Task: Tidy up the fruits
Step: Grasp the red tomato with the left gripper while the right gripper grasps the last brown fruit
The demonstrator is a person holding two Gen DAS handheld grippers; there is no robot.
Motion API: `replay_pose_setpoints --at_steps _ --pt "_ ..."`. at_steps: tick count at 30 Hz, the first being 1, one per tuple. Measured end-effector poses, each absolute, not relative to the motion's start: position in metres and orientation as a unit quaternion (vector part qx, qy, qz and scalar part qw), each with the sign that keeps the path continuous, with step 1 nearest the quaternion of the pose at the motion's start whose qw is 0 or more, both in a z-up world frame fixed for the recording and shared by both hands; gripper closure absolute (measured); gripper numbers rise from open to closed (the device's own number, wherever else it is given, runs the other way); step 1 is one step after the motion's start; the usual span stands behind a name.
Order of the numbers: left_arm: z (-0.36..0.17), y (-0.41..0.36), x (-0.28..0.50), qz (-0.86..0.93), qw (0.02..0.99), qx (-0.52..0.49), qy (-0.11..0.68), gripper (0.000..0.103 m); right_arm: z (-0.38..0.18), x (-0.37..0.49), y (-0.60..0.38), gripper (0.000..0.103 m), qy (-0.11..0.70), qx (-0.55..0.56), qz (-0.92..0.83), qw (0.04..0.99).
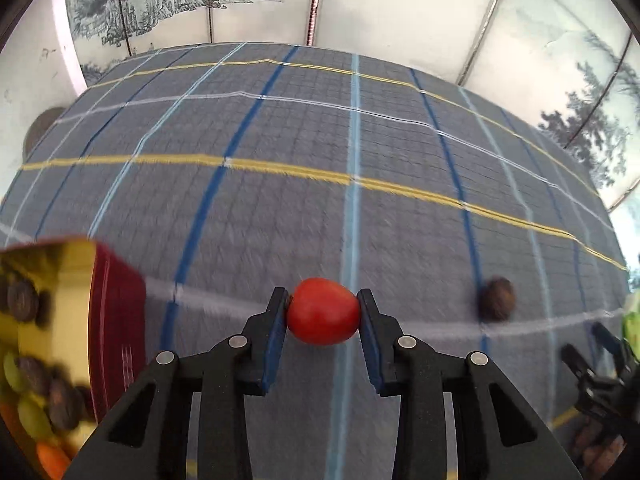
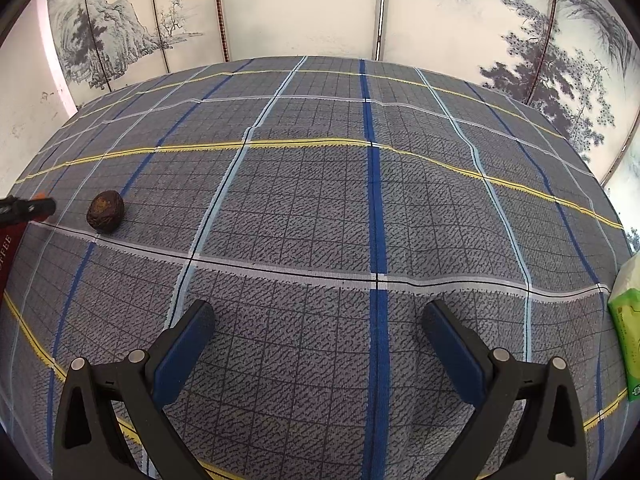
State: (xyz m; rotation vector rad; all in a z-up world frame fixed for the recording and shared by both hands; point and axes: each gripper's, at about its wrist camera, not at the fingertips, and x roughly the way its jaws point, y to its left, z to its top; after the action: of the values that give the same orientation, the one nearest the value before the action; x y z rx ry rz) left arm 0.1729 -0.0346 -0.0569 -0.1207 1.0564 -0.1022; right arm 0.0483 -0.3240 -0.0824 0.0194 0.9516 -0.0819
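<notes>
While most surfaces carry no writing, a dark red strip at the left edge of the right wrist view shows the letters "OFFEE" (image 2: 5, 254), its start cut off. One tomato (image 1: 323, 311) sits clamped between the blue pads of the left gripper (image 1: 323, 312), above the plaid cloth (image 1: 280, 208). One wrinkled brown fruit (image 1: 497, 298) lies on the cloth to the tomato's right, apart from it. One red tin (image 1: 116, 320) with a gold inside stands at the left, holding several brown fruits, a few green ones and some orange pieces; blur prevents an exact count. The right gripper (image 2: 318, 338) hangs with jaws spread wide and empty. One green packet (image 2: 628, 320) lies at the right edge.
</notes>
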Motion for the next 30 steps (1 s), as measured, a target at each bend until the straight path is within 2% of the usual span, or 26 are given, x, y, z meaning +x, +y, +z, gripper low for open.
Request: replay_pose_setpoints --at_steps 10,19,23,25,26,27,30 --pt "-0.032 -0.053 0.098 -0.069 0.876 -0.037 0.475 0.067 -0.082 0.042 -0.322 0.0 0.456 0.014 -0.041 0.889" --pt "-0.015 -0.052 0.044 -0.08 0.886 -0.021 0.456 0.067 -0.05 0.044 -0.272 0.001 0.382 0.033 0.131 0.914" --pt "-0.01 -0.044 0.034 -0.078 0.888 -0.025 0.452 0.067 -0.049 0.065 -0.238 0.011 0.382 0.002 0.167 0.909" --pt "-0.007 -0.04 0.03 -0.076 0.89 -0.027 0.449 0.067 -0.055 0.077 -0.222 0.021 0.391 -0.015 0.171 0.904" --pt "-0.005 -0.039 0.029 -0.075 0.891 -0.027 0.447 0.067 -0.058 0.084 -0.215 0.033 0.398 -0.022 0.174 0.9" --pt "-0.003 -0.037 0.027 -0.073 0.892 -0.025 0.444 0.067 -0.062 0.089 -0.21 0.038 0.403 -0.028 0.174 0.898" --pt "0.002 -0.033 0.023 -0.071 0.896 -0.024 0.437 0.067 -0.071 0.105 -0.199 0.039 0.419 -0.04 0.172 0.891"
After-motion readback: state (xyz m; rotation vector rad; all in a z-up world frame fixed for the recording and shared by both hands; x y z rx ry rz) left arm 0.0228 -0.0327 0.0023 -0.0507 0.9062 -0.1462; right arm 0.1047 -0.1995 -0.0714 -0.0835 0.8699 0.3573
